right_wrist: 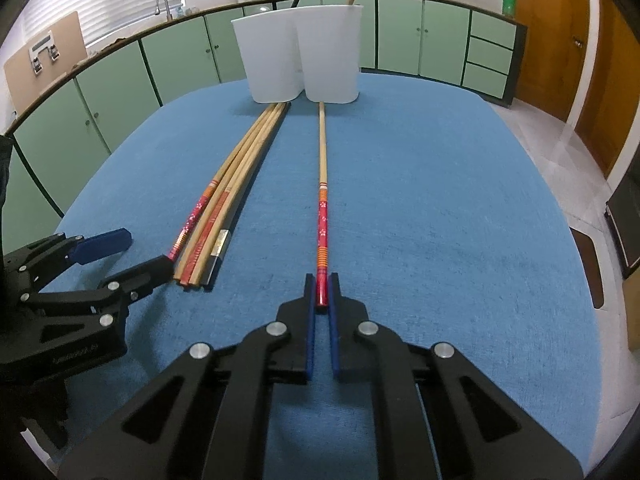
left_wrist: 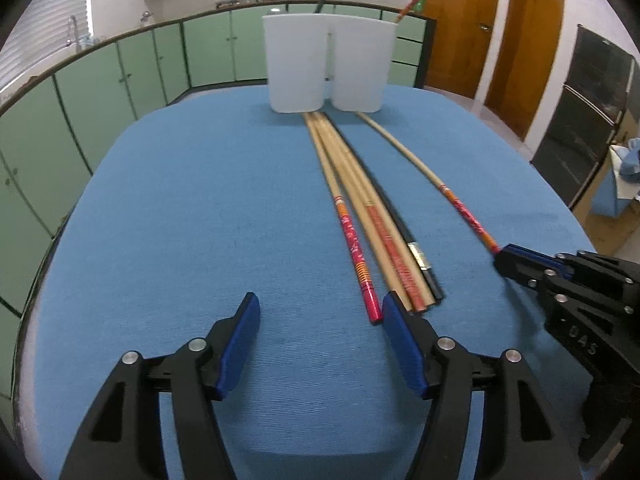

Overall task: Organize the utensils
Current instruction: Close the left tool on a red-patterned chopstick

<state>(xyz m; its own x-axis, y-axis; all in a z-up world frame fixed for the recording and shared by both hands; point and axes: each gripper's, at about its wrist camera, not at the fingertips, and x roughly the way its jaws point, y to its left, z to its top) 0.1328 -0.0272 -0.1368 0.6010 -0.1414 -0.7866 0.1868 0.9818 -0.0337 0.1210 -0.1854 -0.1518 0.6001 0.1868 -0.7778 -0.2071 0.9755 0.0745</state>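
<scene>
Right claw (right_wrist: 322, 289) pinched the red end of a lone chopstick (right_wrist: 322, 200) lying flat on the blue desk (right_wrist: 440, 220), its tip touching the white holder (right_wrist: 300, 52). Left claw (left_wrist: 320, 344) was spread wide, empty, at the near ends of the chopstick bundle (left_wrist: 360, 200) left of the lone one.

Embossed letters "DAS" are legible on the black body of the right hand-held gripper (left_wrist: 505, 261). Lettering on the left hand-held gripper (right_wrist: 146, 252) is too blurred to read.
</scene>
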